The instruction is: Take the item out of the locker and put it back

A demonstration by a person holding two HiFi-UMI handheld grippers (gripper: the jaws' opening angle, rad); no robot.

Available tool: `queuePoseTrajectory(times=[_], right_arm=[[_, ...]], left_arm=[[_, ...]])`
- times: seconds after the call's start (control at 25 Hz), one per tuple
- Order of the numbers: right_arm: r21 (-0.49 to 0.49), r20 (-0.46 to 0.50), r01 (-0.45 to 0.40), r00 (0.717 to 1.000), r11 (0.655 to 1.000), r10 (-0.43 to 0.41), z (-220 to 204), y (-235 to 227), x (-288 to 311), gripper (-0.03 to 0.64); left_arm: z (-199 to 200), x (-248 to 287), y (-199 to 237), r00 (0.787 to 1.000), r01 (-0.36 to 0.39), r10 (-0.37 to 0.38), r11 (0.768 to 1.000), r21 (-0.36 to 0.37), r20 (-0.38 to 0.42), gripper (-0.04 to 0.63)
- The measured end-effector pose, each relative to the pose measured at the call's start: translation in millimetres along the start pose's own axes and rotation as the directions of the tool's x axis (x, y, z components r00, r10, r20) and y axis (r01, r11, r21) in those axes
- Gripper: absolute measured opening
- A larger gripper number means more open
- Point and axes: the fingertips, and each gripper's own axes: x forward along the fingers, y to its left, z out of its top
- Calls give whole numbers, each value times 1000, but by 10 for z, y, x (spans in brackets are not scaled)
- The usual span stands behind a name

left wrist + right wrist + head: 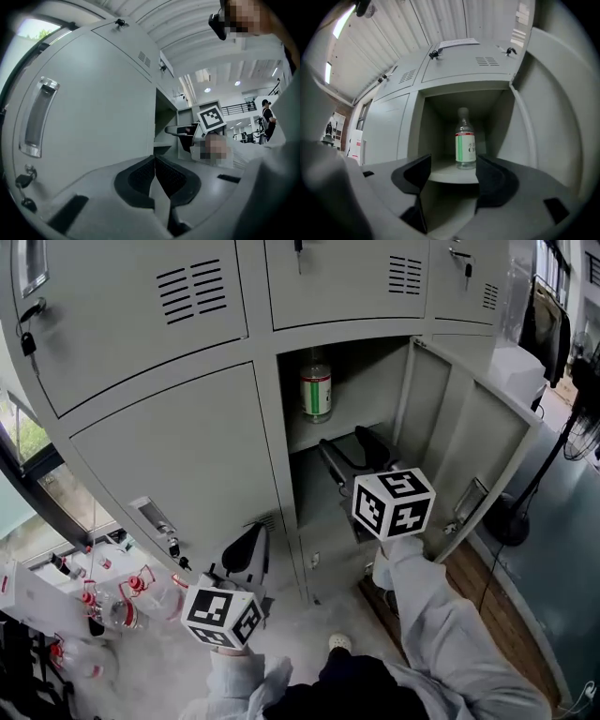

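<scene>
A clear bottle (316,385) with a green and white label stands upright on the upper shelf (342,430) of the open locker compartment. The right gripper view shows the same bottle (465,145) straight ahead, beyond the jaws. My right gripper (352,451) is open and empty, held just in front of the shelf's edge and below the bottle; its jaws (452,164) stand wide apart. My left gripper (246,554) hangs lower, in front of the closed locker door, shut with nothing between its jaws (154,161).
The locker door (487,446) stands swung open to the right. Closed locker doors (178,456) fill the left, with keys (173,545) hanging from a lock. Several red-capped bottles (112,601) lie on the floor at lower left. A fan (586,418) stands at far right.
</scene>
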Motion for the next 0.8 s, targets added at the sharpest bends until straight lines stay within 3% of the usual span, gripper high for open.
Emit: queuePoseTrajectory(times=[0.4,0.8], right_arm=[[-56,-48,-69,997,996,66,322,-286,1113,384],[-82,-80,-93,993,992,86,305,-321,1521,382]], left_arm=[[277,256,228,993,-115,114,992,54,27,9],[240,262,281,991,-132,132,990,53,15,8]])
